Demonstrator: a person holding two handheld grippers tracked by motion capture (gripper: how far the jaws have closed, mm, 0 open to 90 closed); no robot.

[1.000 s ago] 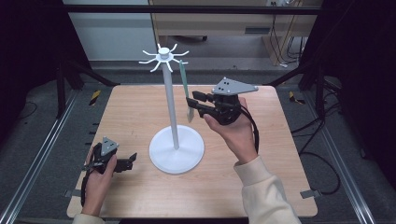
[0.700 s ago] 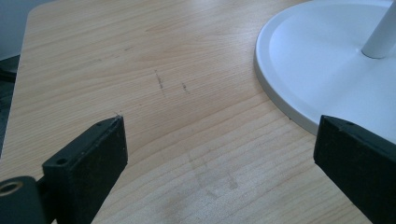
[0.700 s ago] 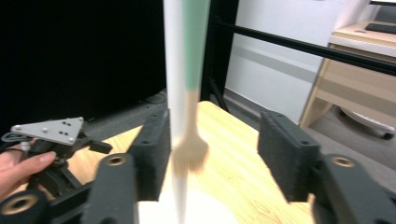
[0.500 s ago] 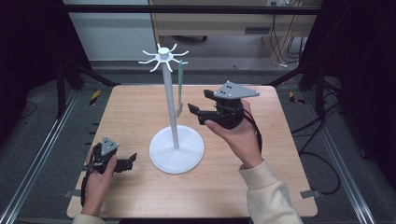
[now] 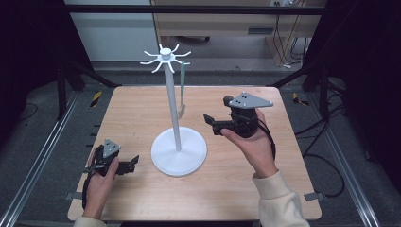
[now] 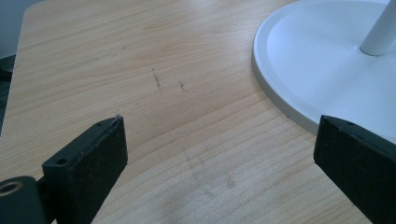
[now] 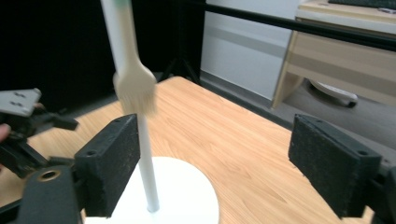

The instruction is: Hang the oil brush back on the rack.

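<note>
Both claws wide open, empty: left claw (image 5: 134, 161) beside stand base (image 5: 178, 152), right claw (image 5: 210, 123) off the pole.

We see a light wooden table (image 5: 142, 113) with rounded corners filling the middle of the frame. On it, just left of centre, stands a white stand (image 5: 178, 150) with a round base, its thin pole rising toward the upper middle of the frame.

One stand (image 5: 178, 150), one fork (image 5: 182, 90), two grippers.
</note>
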